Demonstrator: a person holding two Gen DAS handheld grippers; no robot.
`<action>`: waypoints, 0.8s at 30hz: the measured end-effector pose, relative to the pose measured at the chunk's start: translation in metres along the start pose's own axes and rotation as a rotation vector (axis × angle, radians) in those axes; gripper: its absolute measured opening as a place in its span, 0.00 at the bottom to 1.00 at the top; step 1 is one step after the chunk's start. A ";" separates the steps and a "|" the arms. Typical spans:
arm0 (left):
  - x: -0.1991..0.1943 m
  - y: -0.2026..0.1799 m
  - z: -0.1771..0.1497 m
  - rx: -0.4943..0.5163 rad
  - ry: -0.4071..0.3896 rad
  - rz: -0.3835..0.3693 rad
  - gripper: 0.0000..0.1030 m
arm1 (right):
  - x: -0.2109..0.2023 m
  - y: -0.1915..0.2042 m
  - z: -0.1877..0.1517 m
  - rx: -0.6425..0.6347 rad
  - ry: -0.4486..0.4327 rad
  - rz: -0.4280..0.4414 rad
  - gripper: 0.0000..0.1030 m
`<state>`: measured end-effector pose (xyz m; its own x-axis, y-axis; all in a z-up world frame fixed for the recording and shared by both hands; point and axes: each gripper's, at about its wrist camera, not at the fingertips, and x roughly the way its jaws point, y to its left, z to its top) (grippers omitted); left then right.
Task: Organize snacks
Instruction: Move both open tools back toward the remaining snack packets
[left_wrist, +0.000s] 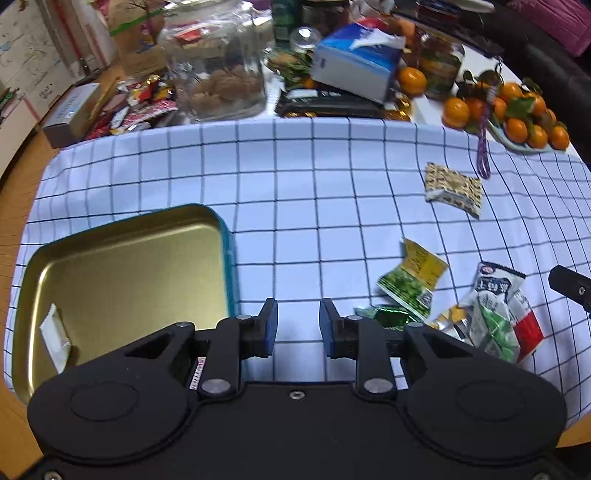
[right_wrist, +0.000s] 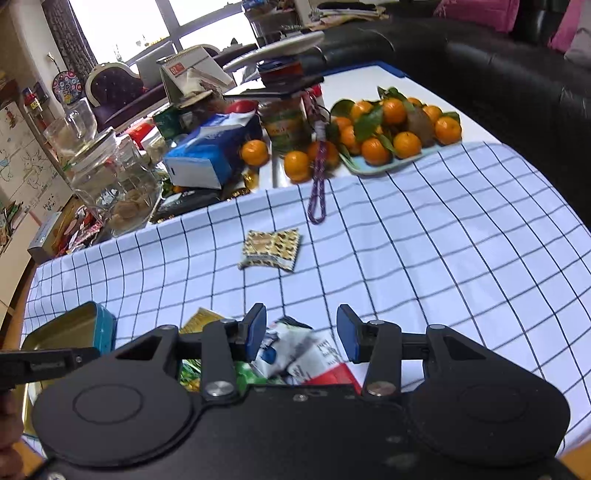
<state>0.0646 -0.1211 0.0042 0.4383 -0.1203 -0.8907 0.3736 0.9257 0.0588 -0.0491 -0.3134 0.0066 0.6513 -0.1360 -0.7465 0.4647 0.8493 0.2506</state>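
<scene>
A teal tin (left_wrist: 110, 266) with a gold inside lies at the left on the checked cloth; a small white packet (left_wrist: 55, 338) lies in it. My left gripper (left_wrist: 298, 325) is open and empty, just right of the tin. A pile of snack packets (left_wrist: 491, 314) lies to its right, with a green-yellow packet (left_wrist: 413, 280) beside it and a brown patterned packet (left_wrist: 453, 189) farther off. My right gripper (right_wrist: 301, 334) is open, hovering over the pile (right_wrist: 295, 354). The patterned packet (right_wrist: 271, 249) lies ahead of it. The tin (right_wrist: 96, 325) shows at its left.
Along the table's far side stand a glass jar of biscuits (left_wrist: 218, 74), a blue tissue box (left_wrist: 354, 62), a plate of tangerines (right_wrist: 391, 129), loose wrapped sweets (left_wrist: 136, 107) and a purple cord (right_wrist: 317, 184). A black sofa (right_wrist: 498, 66) is behind.
</scene>
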 end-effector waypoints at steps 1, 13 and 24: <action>0.003 -0.002 0.000 -0.001 0.015 -0.005 0.34 | -0.001 -0.004 -0.002 0.000 0.003 0.001 0.45; 0.021 -0.008 0.006 -0.013 0.080 -0.068 0.34 | 0.021 -0.010 -0.020 -0.042 0.110 -0.014 0.45; 0.032 -0.008 0.012 -0.035 0.121 -0.116 0.33 | 0.035 -0.002 -0.029 -0.118 0.135 -0.052 0.45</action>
<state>0.0849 -0.1368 -0.0196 0.2911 -0.1849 -0.9387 0.3866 0.9202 -0.0614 -0.0450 -0.3051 -0.0381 0.5378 -0.1183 -0.8347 0.4172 0.8977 0.1416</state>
